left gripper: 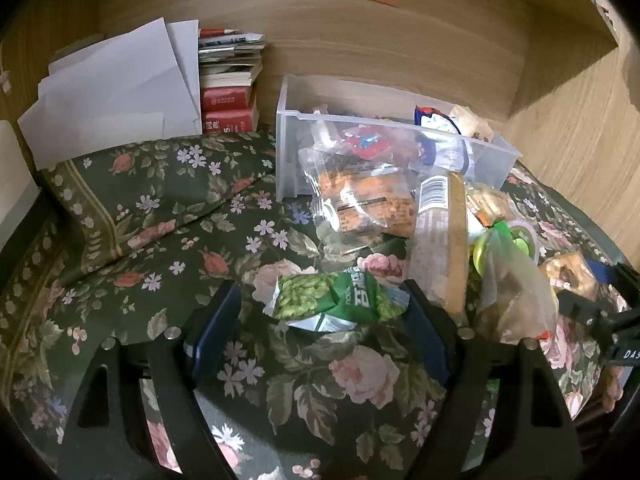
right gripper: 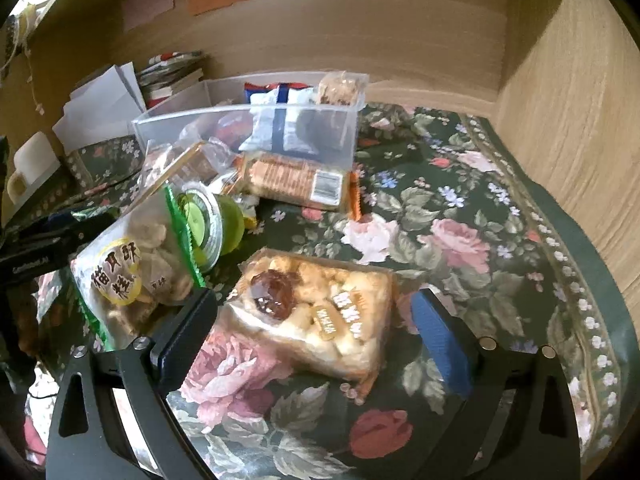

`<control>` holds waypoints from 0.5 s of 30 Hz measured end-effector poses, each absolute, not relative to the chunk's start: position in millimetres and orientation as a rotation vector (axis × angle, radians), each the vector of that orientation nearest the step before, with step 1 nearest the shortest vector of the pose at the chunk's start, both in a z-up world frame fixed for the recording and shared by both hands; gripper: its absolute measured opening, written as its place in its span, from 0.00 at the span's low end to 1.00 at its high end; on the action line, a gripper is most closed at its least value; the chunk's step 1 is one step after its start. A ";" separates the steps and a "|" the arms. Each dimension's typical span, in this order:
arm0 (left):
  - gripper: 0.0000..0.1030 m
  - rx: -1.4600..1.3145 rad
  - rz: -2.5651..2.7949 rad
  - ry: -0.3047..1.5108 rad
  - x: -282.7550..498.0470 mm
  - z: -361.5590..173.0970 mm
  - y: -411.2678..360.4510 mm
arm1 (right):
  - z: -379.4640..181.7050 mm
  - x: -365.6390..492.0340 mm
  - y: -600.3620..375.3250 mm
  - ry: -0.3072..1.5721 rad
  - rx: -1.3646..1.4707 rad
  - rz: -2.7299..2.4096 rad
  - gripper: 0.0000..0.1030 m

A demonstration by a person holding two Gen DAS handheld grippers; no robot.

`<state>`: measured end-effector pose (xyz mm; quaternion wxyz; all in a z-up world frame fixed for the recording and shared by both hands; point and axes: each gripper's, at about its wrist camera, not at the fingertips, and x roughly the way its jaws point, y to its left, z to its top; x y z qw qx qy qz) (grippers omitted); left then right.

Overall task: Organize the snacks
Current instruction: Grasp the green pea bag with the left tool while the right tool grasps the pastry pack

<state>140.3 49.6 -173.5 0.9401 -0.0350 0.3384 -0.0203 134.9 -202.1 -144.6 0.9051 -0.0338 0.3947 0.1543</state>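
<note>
In the left wrist view my left gripper (left gripper: 320,312) is open, its blue-padded fingers on either side of a small green snack packet (left gripper: 332,300) lying on the floral cloth. In the right wrist view my right gripper (right gripper: 316,316) is open around a clear-wrapped pastry block (right gripper: 320,312) with a dark date on top; the pads stand apart from it. A clear plastic bin (left gripper: 292,148) (right gripper: 244,120) behind holds several snacks. Loose in front of it are an orange cracker pack (left gripper: 368,204) (right gripper: 296,180), a cookie bag (right gripper: 132,272) and a green jelly cup (right gripper: 212,220).
The floral cloth (left gripper: 160,220) covers the desk inside a wooden alcove. White papers (left gripper: 112,92) and stacked books (left gripper: 228,80) stand at the back left. A wooden side wall (right gripper: 580,120) rises on the right. A white mug (right gripper: 32,164) sits at far left.
</note>
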 end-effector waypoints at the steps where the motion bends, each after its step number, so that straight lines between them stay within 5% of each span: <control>1: 0.70 -0.073 -0.047 0.694 141.4 -174.2 49.3 | -145.5 135.4 -200.6 0.816 -0.072 0.319 0.94; 6: 0.49 -0.090 -0.060 0.708 144.9 -178.8 51.0 | -150.1 139.6 -198.8 0.825 -0.055 0.336 0.88; 9: 0.47 -0.098 -0.059 0.703 143.8 -177.7 53.5 | -148.6 140.3 -202.8 0.825 -0.033 0.351 0.76; 15: 0.46 -0.101 -0.049 0.667 137.5 -165.3 56.8 | -142.8 141.5 -206.3 0.806 -0.027 0.343 0.74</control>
